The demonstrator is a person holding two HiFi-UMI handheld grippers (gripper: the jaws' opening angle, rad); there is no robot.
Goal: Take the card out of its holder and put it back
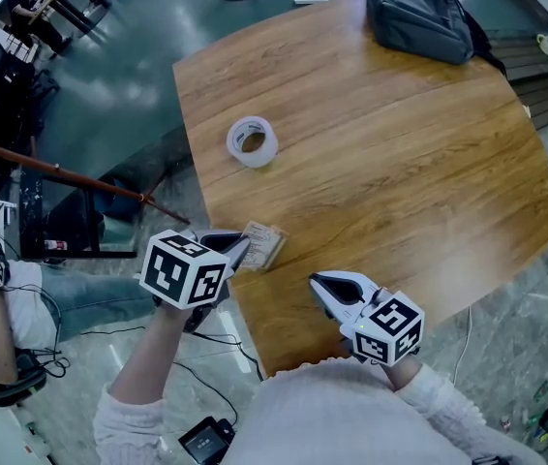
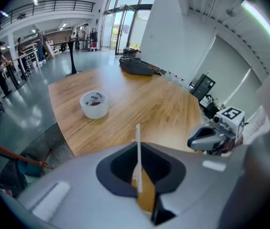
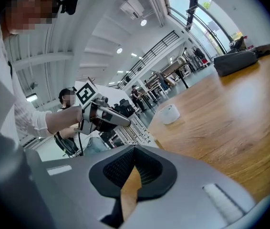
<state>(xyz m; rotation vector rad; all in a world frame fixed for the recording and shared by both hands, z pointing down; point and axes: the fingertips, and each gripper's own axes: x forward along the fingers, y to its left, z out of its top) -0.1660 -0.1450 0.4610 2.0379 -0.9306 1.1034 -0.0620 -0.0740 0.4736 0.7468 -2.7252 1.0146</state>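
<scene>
The thin pale rectangular card [image 1: 264,247] sits at the lower-left edge of the head view, right over the near-left rim of the light brown wooden table [image 1: 400,163], and whether it is inside its holder I cannot tell. In that view its free end points right and a touch upward, toward the middle of the tabletop, with its near end tucked into the left gripper [image 1: 239,251]. From the left gripper view the card [image 2: 138,142] shows edge-on, a slim white line standing upright in the centre of the frame, its long axis running out along the jaws toward the wood. Those jaws are nearly together and pinch the card between the pads. Across to the right gripper [image 1: 319,281], low and centre in the head view, near the card but apart from it: in the right gripper view its jaws are closed tip to tip with nothing between them, only table showing through the gap below. Further out, a white roll of tape [image 1: 252,141] lies flat on the table in the upper-left part of the wood, and a dark grey soft bag [image 1: 419,15] rests at the top right corner.
</scene>
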